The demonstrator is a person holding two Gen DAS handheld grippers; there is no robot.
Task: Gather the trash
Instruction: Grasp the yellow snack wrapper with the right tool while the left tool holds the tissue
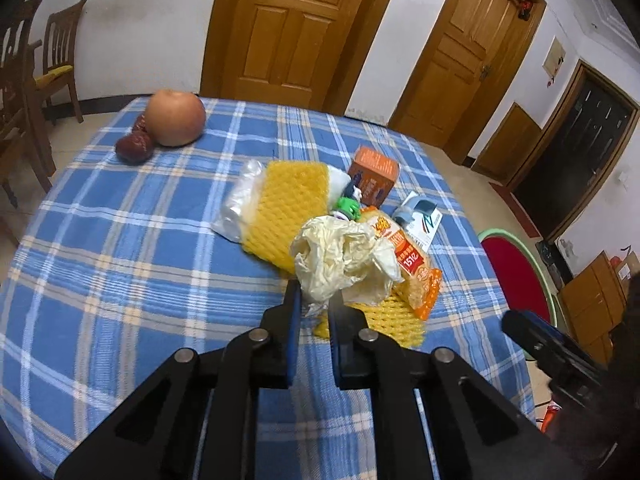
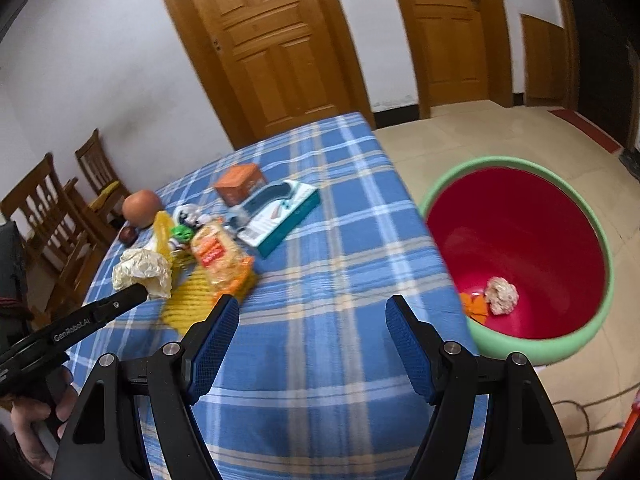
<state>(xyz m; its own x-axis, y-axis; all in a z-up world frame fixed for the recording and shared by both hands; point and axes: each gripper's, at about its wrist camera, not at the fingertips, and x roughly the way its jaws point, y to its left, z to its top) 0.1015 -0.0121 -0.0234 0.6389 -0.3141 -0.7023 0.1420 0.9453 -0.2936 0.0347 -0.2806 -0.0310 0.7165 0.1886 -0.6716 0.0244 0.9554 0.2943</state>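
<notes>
At centre frame of the left wrist view, left gripper is clamping a crumpled cream wrapper above the checked tablecloth. Lower centre of the right wrist view, right gripper is hanging released, empty; red bin is sitting at right.

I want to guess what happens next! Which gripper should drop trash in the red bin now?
Left. The left gripper is already shut on the crumpled paper, so it can carry it to the bin. The right gripper is open and empty.

Two wooden panelled doors, two wooden slat-back chairs, two yellow foam fruit nets, two cardboard boxes, one round orange-brown apple.
</notes>
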